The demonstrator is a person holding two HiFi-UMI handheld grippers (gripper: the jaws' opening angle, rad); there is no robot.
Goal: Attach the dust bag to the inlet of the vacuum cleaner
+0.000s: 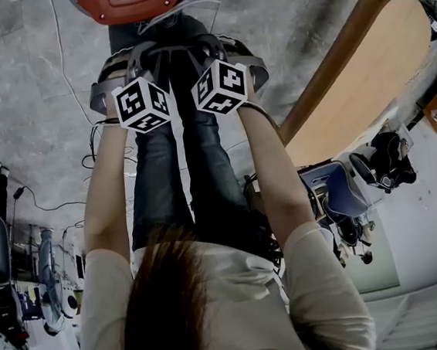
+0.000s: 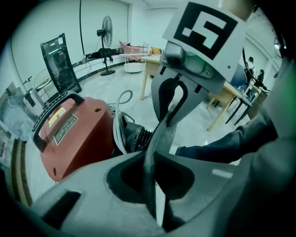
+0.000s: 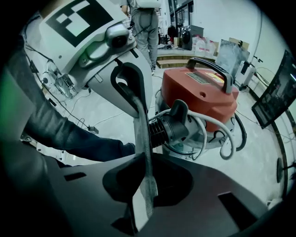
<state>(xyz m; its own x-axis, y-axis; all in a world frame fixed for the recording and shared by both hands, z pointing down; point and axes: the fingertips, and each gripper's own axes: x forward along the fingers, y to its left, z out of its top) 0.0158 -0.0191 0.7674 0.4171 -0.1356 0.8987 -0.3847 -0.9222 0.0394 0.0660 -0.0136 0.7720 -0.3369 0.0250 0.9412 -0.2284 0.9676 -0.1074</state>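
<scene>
Two tools: my left gripper (image 2: 150, 185) and right gripper (image 3: 144, 194) both pinch dust bag (image 2: 161, 139) edge. Reckon fabric light, limp, slippery; best held near opening rim. Inlet (image 3: 173, 121) mid-frame.

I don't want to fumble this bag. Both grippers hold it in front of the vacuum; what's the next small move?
Probably ease both forward together toward the black inlet. The left gripper and right gripper are each shut on the grey dust bag stretched between them, and the red vacuum cleaner has its inlet just beyond, not yet covered.
</scene>
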